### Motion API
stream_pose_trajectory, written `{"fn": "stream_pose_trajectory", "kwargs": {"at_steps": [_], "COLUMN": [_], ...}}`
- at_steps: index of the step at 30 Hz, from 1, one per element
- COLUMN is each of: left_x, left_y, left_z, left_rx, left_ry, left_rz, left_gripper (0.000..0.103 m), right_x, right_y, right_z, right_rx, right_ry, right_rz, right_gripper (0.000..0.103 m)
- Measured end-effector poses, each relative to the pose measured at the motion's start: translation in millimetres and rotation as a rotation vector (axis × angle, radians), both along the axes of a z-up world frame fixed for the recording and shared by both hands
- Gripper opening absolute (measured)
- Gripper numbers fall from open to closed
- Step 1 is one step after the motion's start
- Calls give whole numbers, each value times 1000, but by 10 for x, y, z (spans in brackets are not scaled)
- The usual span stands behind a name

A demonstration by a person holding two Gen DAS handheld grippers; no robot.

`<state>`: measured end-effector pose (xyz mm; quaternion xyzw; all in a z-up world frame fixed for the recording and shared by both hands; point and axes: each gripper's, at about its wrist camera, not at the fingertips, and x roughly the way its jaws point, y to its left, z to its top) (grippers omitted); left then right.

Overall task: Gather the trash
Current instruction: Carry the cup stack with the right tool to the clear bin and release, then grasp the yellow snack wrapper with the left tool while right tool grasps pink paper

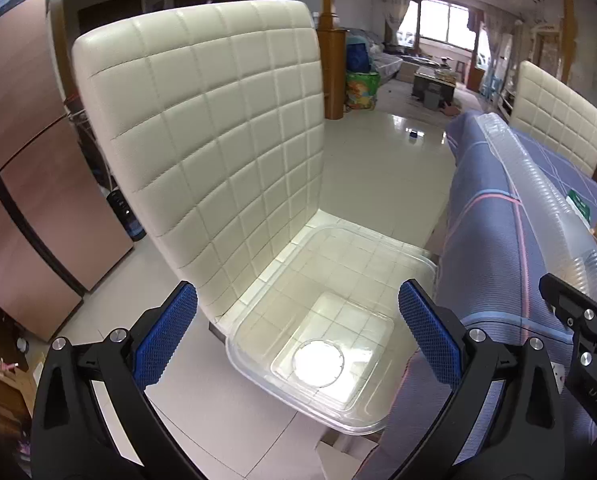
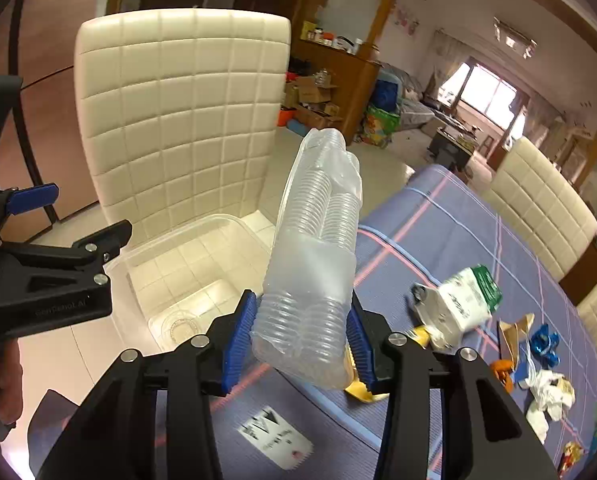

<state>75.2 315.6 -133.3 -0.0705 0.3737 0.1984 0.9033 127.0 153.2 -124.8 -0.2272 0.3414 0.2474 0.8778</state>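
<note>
Beside you is a table [image 2: 450, 220] covered in a purple cloth with pink and blue lines. On it lie a crumpled white-and-green packet [image 2: 464, 300], a white printed card [image 2: 276, 434], torn brown cardboard [image 2: 514, 330], a blue wrapper [image 2: 544, 344] and crumpled white paper [image 2: 550, 398]. A cream quilted chair [image 1: 202, 140] carries a clear plastic bin [image 1: 330, 320] on its seat.

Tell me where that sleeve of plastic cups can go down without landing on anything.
The clear bin on the chair seat looks empty, between chair back and tablecloth. The near tablecloth by the white card is bare. It is crowded by the wrappers.
</note>
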Motion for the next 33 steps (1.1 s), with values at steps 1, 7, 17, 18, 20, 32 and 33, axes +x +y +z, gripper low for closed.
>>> {"fn": "stream_pose_trajectory", "kwargs": {"at_steps": [1, 7, 17, 18, 20, 32, 33], "left_x": [-28, -90, -87, -83, -70, 102, 144], "left_y": [30, 128, -65, -118, -216, -1130, -1236], "left_z": [5, 25, 104, 121, 144, 256, 249], "left_rx": [-5, -31, -46, -39, -30, 2, 6], "left_ry": [-2, -7, -13, -13, -13, 4, 11], "left_rz": [9, 41, -3, -17, -41, -262, -291], "left_gripper": [99, 99, 99, 99, 99, 99, 99], "right_x": [-20, -79, -68, -64, -50, -70, -79], "right_y": [36, 73, -204, -242, -361, -1520, -1626], "right_z": [0, 37, 105, 108, 119, 181, 169], "right_rx": [-5, -3, 38, 41, 50, 112, 113], "right_ry": [-4, -4, 10, 13, 18, 16, 19], "right_rz": [6, 28, -31, -40, -72, -356, -385], "right_gripper": [50, 69, 73, 73, 73, 73, 73]}}
